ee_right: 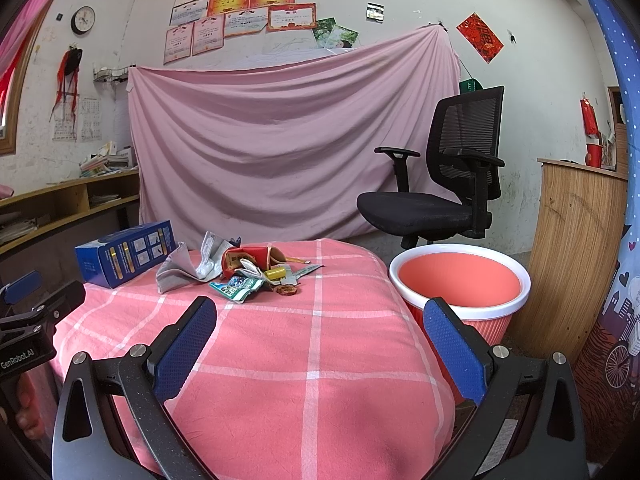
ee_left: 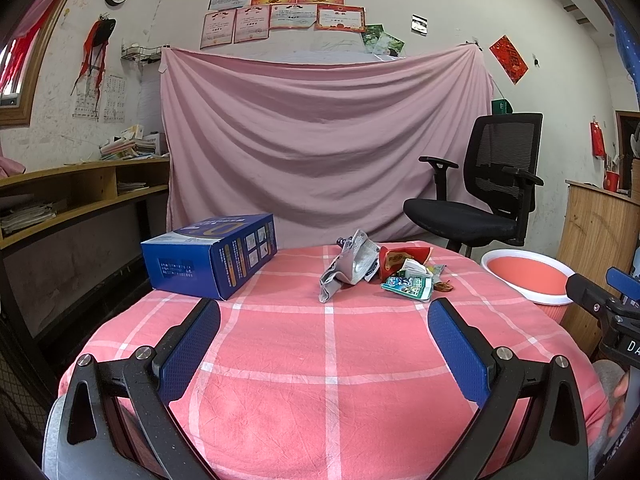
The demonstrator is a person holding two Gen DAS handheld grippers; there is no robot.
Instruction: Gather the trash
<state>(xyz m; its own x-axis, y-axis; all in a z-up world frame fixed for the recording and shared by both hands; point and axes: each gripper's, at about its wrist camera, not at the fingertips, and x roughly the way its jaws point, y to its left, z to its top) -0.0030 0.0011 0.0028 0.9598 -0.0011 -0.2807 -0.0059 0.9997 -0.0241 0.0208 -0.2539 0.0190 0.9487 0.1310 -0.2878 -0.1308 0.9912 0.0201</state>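
Left wrist view: trash pile on a checked table.
Left gripper and right gripper both gape wide, holding nothing.

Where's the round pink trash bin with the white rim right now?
The round pink trash bin with the white rim stands off the right edge of the pink checked table, in front of the black office chair, clearest in the right wrist view.

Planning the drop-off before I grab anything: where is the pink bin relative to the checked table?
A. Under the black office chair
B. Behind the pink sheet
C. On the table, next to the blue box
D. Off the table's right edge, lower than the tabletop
D: the pink bin stands beside the right edge of the checked table, its white rim below the tabletop, empty.
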